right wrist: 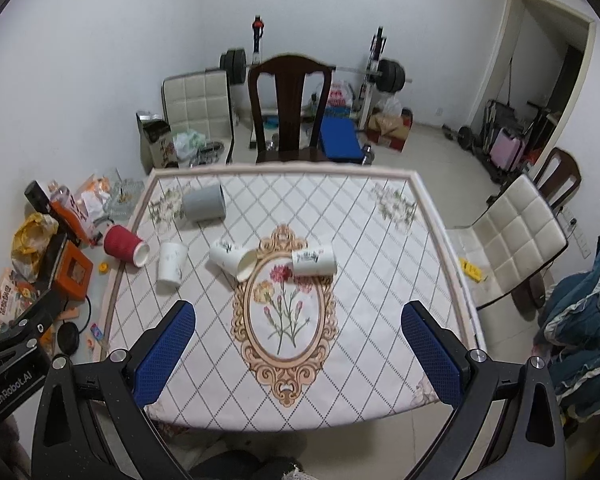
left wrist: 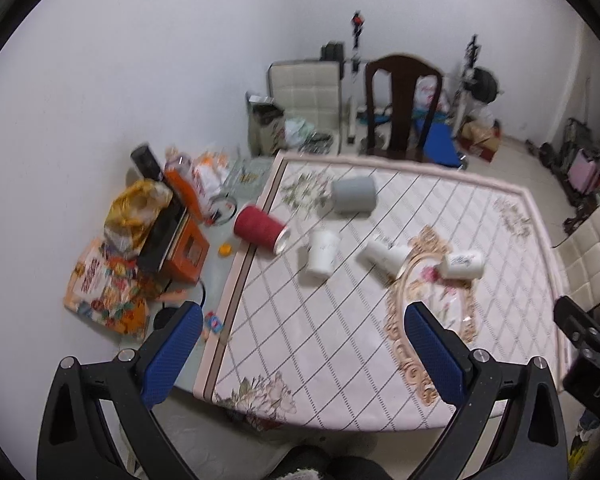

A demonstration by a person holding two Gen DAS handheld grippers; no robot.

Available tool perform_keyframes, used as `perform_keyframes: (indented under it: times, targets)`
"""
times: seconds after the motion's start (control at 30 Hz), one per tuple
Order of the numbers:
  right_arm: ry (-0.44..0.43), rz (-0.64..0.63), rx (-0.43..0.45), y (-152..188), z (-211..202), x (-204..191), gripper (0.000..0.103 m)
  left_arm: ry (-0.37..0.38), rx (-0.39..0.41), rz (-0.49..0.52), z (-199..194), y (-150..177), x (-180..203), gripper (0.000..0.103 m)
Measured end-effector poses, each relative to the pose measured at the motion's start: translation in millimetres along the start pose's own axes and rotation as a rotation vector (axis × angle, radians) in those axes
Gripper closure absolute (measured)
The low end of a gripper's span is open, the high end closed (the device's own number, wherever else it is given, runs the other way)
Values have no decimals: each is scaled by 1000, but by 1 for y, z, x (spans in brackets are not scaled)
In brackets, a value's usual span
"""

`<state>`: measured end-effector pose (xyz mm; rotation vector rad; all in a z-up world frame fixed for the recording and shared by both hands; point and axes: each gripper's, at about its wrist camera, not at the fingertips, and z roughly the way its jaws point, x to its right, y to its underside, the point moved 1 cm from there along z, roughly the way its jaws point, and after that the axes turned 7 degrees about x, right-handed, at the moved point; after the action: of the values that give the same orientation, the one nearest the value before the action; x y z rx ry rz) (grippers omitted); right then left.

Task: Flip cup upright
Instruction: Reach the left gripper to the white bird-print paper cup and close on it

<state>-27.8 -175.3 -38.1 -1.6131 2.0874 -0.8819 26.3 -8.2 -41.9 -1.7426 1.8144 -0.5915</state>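
Several cups lie on their sides on the patterned tablecloth (right wrist: 340, 340). A grey cup (right wrist: 204, 203) (left wrist: 353, 194) lies at the far left. A red cup (right wrist: 125, 245) (left wrist: 261, 230) lies at the left edge. Three white cups lie in a row: left (right wrist: 172, 266) (left wrist: 321, 255), middle (right wrist: 233, 260) (left wrist: 385, 257), right (right wrist: 314, 261) (left wrist: 462, 265). My left gripper (left wrist: 302, 320) is open and empty, high above the near left side. My right gripper (right wrist: 298, 320) is open and empty above the near edge.
A dark wooden chair (right wrist: 290, 108) stands at the far side of the table and a white padded chair (right wrist: 512, 236) at the right. Boxes and bags (right wrist: 48, 252) clutter the floor on the left. Weights and a blue bench (right wrist: 340, 136) stand behind.
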Motion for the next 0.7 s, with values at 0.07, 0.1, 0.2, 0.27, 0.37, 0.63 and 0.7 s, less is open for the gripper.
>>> perform_keyframes:
  times: [0.07, 0.1, 0.2, 0.27, 0.37, 0.63, 0.7]
  targets:
    - [-14, -3, -50, 9, 24, 0, 0, -42, -49, -3, 24, 10, 0, 0]
    - [-20, -8, -77, 13, 37, 0, 0, -58, -71, -2, 33, 16, 0, 0]
    - [-21, -31, -144, 25, 76, -5, 0, -98, -137, 12, 69, 31, 0, 0]
    - [-16, -41, -183, 33, 102, -8, 0, -113, -179, 23, 94, 38, 1, 0]
    - [-15, -44, -249, 44, 145, -15, 0, -128, -234, 40, 129, 42, 1, 0]
    - [47, -42, -397, 57, 252, -39, 0, -91, -352, 71, 228, 32, 5, 0]
    - [66, -39, -436, 58, 277, -44, 0, -76, -380, 84, 252, 27, 7, 0]
